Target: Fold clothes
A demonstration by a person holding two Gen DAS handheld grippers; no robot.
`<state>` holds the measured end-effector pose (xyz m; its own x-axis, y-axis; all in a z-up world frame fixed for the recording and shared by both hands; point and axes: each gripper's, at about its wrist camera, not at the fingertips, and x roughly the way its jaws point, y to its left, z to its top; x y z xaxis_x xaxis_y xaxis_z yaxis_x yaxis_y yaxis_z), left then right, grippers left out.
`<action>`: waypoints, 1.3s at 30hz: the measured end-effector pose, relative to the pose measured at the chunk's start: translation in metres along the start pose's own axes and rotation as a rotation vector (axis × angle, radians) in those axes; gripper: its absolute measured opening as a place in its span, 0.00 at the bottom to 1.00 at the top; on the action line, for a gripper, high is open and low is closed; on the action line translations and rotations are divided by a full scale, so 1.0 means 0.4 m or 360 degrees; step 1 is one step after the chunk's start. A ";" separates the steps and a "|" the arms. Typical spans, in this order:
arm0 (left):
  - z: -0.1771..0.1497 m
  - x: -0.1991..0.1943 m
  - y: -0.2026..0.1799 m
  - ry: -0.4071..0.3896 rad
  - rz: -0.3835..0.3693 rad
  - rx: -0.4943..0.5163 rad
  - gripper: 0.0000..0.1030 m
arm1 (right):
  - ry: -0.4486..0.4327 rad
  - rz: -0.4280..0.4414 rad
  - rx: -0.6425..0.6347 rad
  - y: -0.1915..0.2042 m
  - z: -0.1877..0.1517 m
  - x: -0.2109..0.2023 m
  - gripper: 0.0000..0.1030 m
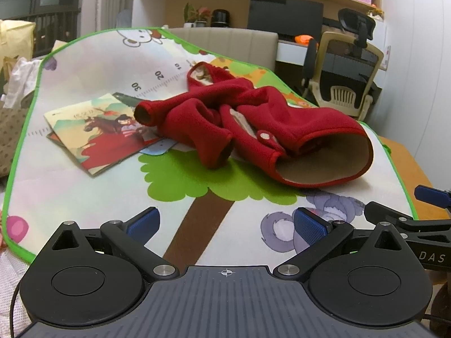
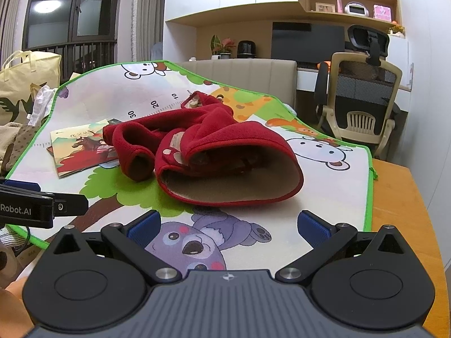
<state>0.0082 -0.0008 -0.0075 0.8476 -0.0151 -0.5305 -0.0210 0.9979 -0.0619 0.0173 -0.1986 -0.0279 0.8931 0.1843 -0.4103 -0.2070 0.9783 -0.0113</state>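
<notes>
Left tongs (image 1: 225,225): spread wide, nothing between the blue pads (image 1: 310,229), hovering over the near edge of the mat, short of the garment.
Right tongs (image 2: 229,229): also spread wide and empty, held over the purple koala print; they sit just beside the left tongs, whose black body shows at the left edge of the right wrist view.
Garment (image 1: 253,118): a small red fleece hooded top, crumpled in the middle of the mat, hem opening facing the tongs with the tan lining showing, 2 sleeves bunched toward the left, hood at the far end.
Mat (image 1: 84,186): green-edged play mat with cartoon animals, a tree and a ruler strip marked 10, 20, 30, spread over the wooden worktop (image 2: 400,214).
Booklet (image 1: 98,129): lies flat on the mat left of the garment, one sleeve cuff resting over its right edge.
Chair (image 2: 363,95): mesh office chair beyond the worktop on the right.
</notes>
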 end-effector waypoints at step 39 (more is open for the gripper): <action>0.012 0.024 0.008 0.0044 -0.0003 0.0009 1.00 | 0.0017 -0.0025 -0.0063 -0.001 0.016 0.016 1.00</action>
<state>0.0190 0.0026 -0.0087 0.8326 -0.0184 -0.5535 -0.0165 0.9982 -0.0580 0.0256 -0.1970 -0.0249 0.8921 0.1676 -0.4196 -0.2089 0.9765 -0.0540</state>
